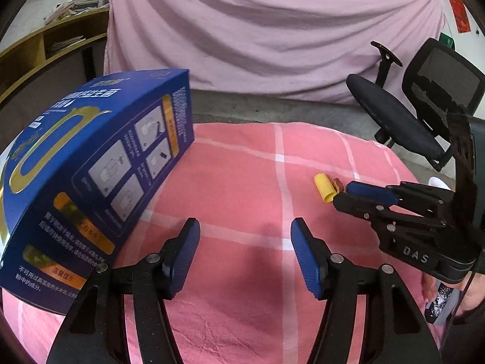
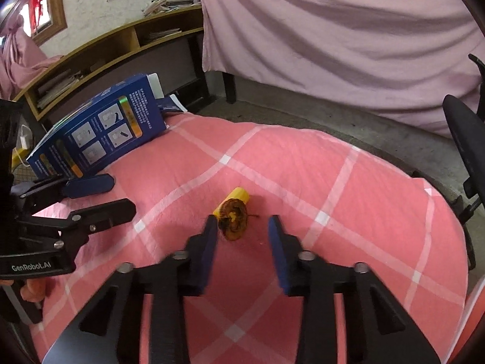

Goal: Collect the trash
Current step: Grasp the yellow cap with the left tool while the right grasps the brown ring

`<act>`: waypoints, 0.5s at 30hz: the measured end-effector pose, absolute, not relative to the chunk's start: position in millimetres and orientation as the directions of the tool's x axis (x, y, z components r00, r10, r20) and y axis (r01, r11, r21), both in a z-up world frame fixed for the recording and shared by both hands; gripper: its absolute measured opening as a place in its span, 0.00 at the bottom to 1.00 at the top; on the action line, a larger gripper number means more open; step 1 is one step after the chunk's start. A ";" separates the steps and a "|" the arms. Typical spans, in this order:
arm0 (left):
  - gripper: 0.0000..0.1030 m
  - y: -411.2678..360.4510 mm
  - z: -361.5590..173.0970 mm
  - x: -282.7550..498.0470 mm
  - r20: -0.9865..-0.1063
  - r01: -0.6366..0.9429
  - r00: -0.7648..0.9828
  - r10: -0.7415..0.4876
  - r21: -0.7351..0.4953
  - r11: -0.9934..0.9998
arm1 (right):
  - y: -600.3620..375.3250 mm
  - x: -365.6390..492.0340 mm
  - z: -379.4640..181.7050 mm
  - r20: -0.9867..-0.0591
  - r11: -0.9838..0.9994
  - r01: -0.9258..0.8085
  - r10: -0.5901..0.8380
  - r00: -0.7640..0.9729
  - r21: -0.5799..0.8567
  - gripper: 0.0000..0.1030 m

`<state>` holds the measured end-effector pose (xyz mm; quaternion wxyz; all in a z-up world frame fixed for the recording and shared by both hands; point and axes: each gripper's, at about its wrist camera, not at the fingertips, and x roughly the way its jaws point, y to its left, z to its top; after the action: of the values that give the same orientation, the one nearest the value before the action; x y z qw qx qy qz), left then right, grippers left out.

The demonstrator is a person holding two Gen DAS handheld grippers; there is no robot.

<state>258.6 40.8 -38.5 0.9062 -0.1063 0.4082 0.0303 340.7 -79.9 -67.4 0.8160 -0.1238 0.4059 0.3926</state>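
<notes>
A small yellow roll of trash (image 2: 233, 215) with a brown and orange end lies on the pink checked cloth (image 2: 303, 166). My right gripper (image 2: 242, 223) is open, its fingertips on either side of the roll's near end. The left fingertip (image 2: 210, 227) is right against the roll and the right one stands apart from it. In the left wrist view the roll (image 1: 323, 192) sits at the tip of the right gripper (image 1: 341, 194). My left gripper (image 1: 245, 226) is open over bare cloth with nothing between its fingers. A big blue box (image 1: 91, 166) lies just to its left.
A black office chair (image 1: 424, 112) stands past the cloth's right edge. A pink curtain (image 1: 272, 30) hangs behind, over a strip of grey floor. A wooden shelf (image 2: 121, 48) with papers is at the back left. A person's hand (image 1: 473, 291) holds the right gripper's handle.
</notes>
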 end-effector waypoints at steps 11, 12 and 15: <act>0.55 14.5 -39.5 282.1 -0.762 -0.049 0.641 -0.093 -0.162 0.985 | -97.7 348.6 -66.4 -0.759 0.724 -0.680 0.506 0.411 0.114 0.07; 0.55 11.7 -39.7 285.4 -0.764 -0.042 0.637 -0.098 -0.161 0.986 | -100.1 350.1 -66.0 -0.760 0.732 -0.672 0.498 0.417 0.111 0.07; 0.55 6.1 -39.8 294.8 -0.765 -0.019 0.635 -0.106 -0.153 0.988 | -117.4 357.0 -66.1 -0.764 0.769 -0.630 0.470 0.442 0.109 0.07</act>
<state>294.8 6.1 -39.8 0.9012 -0.0734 0.4266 -0.0240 357.0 -117.4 -66.1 0.8435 -0.0961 0.4157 0.3261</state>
